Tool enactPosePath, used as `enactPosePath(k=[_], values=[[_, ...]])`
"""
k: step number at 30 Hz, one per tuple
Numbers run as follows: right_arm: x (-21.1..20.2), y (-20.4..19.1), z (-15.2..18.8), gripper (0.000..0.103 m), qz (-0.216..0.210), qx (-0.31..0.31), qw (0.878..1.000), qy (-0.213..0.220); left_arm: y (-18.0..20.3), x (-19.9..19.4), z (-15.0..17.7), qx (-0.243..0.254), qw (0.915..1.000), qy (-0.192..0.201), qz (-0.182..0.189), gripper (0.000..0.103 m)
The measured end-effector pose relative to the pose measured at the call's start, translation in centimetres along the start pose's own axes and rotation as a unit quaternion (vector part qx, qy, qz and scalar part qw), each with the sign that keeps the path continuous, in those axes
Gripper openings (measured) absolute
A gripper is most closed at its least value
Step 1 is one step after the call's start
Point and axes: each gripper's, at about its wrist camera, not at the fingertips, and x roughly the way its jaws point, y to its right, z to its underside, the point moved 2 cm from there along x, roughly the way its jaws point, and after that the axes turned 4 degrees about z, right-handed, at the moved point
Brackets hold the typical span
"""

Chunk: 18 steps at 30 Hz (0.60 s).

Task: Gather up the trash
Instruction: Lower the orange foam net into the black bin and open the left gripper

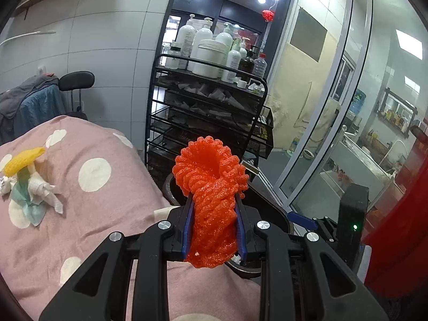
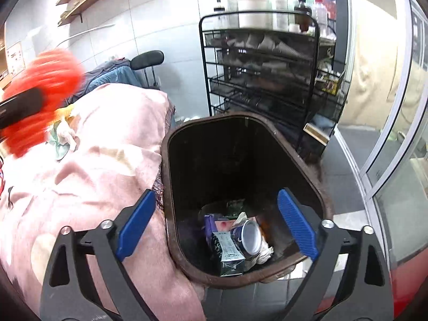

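My left gripper (image 1: 213,206) is shut on an orange foam fruit net (image 1: 210,176), held above the edge of a pink bed. That net shows blurred at the left of the right wrist view as an orange foam net (image 2: 42,91). My right gripper (image 2: 216,219) stands wide open over a brown trash bin (image 2: 299,160), nothing between its fingers. Inside the bin lie a can (image 2: 250,236), a carton (image 2: 228,251) and crumpled paper. More trash rests on the bed: a yellow foam net (image 1: 22,160) and crumpled tissues (image 1: 40,190).
The bed has a pink dotted blanket (image 1: 101,139). A black wire cart (image 1: 208,107) with white bottles stands behind the bin. A dark chair (image 1: 76,80) with draped clothes is at the bed's far end. Glass partitions (image 1: 347,107) run along the right.
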Motion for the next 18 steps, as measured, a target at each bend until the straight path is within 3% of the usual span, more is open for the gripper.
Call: enactPosePath(k=[7, 18], values=[[-2.0, 0.7, 0.9, 0.095, 0.012, 0.003, 1.000, 0.019, 1.2, 4.4, -0.5, 0.002, 0.9991, -0.040, 0.015, 0.026], [-2.6, 1.6, 2.0, 0.095, 0.014, 0.019, 1.000, 0.015, 2.5, 9.2, -0.1, 0.009, 0.9946, -0.099, 0.029, 0.026]])
